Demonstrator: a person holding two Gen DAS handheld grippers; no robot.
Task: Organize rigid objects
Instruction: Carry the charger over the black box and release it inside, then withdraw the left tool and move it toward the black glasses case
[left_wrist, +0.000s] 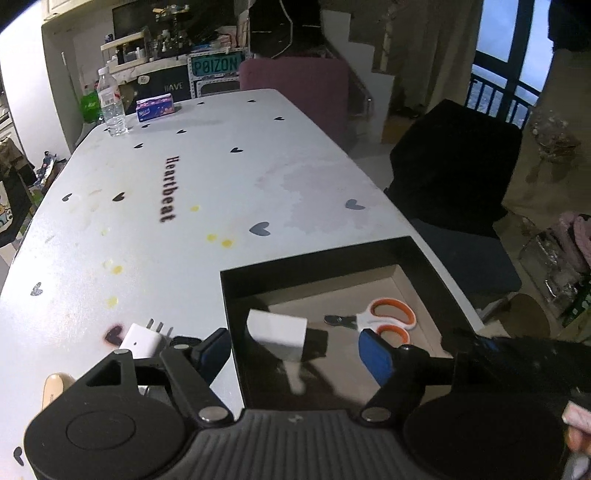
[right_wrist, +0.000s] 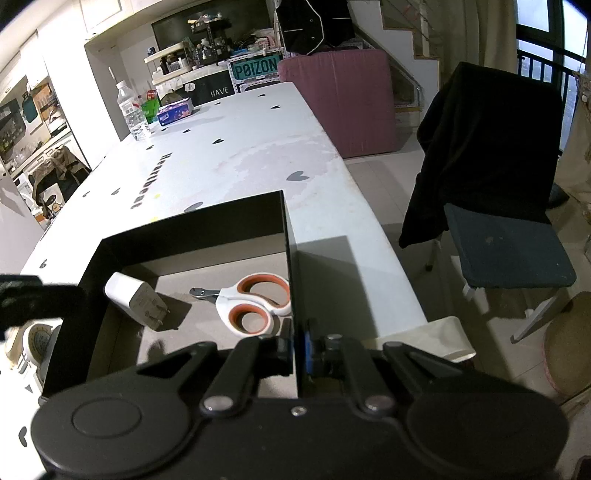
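Pinching the right wall of the shallow black cardboard box (right_wrist: 288, 236) with the right gripper (right_wrist: 297, 347), steadying it; hanging the left gripper (left_wrist: 295, 350), jaws spread, over the white plug adapter (left_wrist: 279, 332) in the box, left of the orange-handled scissors (left_wrist: 388, 317); leaving another white charger (left_wrist: 142, 341) waiting on the near-left tabletop (left_wrist: 207, 184).

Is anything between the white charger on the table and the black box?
No object lies between the charger and the box; only the left gripper's own finger hangs there.
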